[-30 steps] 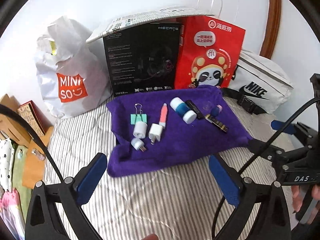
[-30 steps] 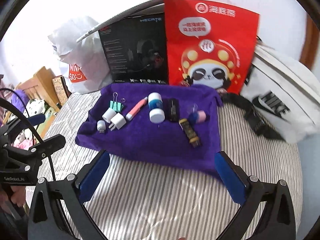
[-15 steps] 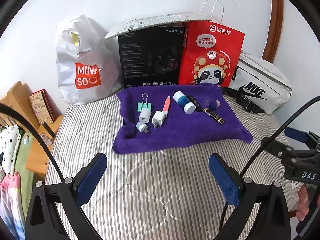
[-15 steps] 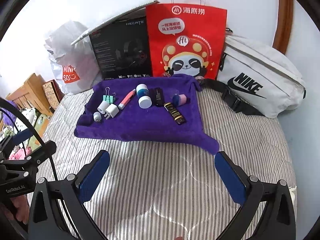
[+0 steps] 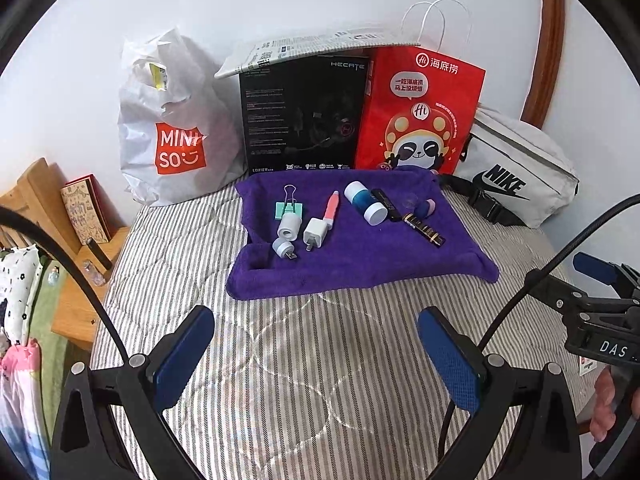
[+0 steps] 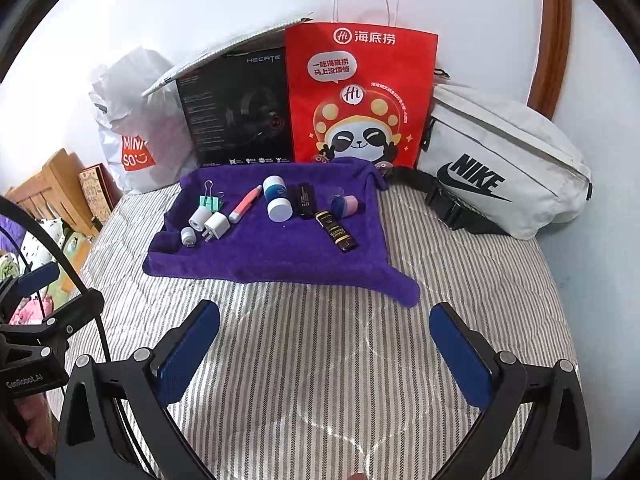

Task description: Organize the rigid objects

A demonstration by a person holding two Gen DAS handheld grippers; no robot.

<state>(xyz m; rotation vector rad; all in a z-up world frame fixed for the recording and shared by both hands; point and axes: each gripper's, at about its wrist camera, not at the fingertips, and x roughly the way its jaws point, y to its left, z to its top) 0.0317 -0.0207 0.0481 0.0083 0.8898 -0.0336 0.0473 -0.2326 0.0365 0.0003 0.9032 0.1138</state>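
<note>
A purple towel (image 5: 360, 268) (image 6: 280, 256) lies on the striped bed with several small things in a row: a green binder clip (image 5: 289, 207) (image 6: 211, 201), a white charger plug (image 5: 313, 238) (image 6: 216, 226), a pink pen (image 5: 331, 210) (image 6: 245, 204), a blue-and-white bottle (image 5: 365, 202) (image 6: 277, 198), a black-and-gold tube (image 5: 425, 230) (image 6: 337, 231). My left gripper (image 5: 316, 354) hangs open over the bare bedding in front of the towel. My right gripper (image 6: 325, 348) is open too, equally far back, holding nothing.
Against the wall stand a white Miniso bag (image 5: 172, 132), a black headset box (image 5: 300, 116), a red panda bag (image 6: 360, 96) and a white Nike pouch (image 6: 500, 168). A wooden shelf (image 5: 44, 208) borders the bed's left edge. The other gripper shows at the right edge (image 5: 600, 320).
Both grippers have drawn back and up from the towel, so the items look smaller and farther. Nothing on the towel has moved; both stay open.
</note>
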